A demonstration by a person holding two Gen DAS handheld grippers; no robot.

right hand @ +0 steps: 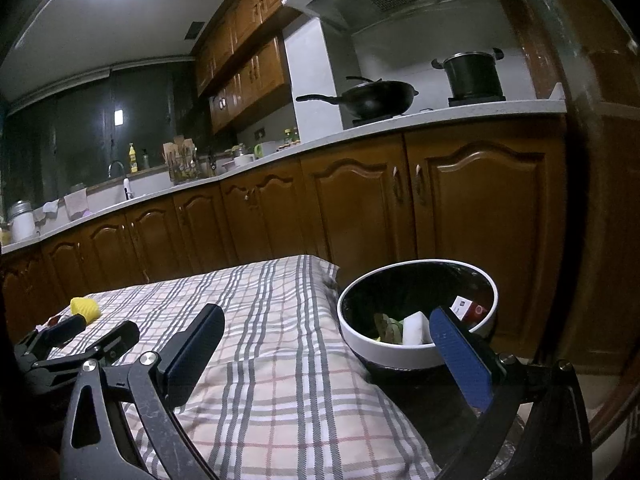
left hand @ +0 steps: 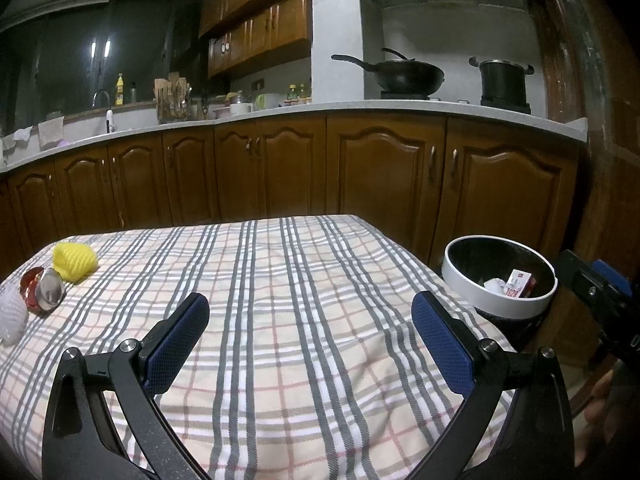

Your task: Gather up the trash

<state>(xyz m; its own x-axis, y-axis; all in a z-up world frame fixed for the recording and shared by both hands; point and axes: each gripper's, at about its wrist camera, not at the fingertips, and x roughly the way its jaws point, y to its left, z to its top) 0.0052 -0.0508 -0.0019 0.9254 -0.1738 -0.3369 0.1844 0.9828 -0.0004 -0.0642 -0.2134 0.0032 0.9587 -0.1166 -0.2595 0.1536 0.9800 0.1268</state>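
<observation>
Kitchen w/ brown wood cabinets (left hand: pixel 384 172) behind; work surface is a table under a plaid cloth (left hand: pixel 280 320).

Left gripper (left hand: pixel 310 316): fingers spread wide apart, nothing between them, hovering over bare cloth near the front-middle of the table. Right gripper (right hand: pixel 328 332): also wide apart and empty, sitting at the table's right edge w/ its right finger in front of the bin's rim.

Trash bin (left hand: pixel 460 276), white rim w/ dark liner, stands just beside the table's right side. Inside: a red/white carton (left hand: pixel 519 283) and crumpled paper; right wrist view also shows a white lump and something greenish.

Remaining trash is at the far-left corner of the table, well apart from both grippers: yellow ridged piece (left hand: pixel 75 261), a red/silver crumpled wrapper (left hand: pixel 42 291) just beside it, and white foam netting (left hand: pixel 12 318) at the left edge.

Step, as I judge it: between pickups, some items binned, three left. Next move prob. calls for the left gripper to reach to that corner, line fingers around one piece (yellow looks easiest), close, then carry across to the bin. Wrapper lies flat, so likely harder to grab w/o snagging cloth.
</observation>
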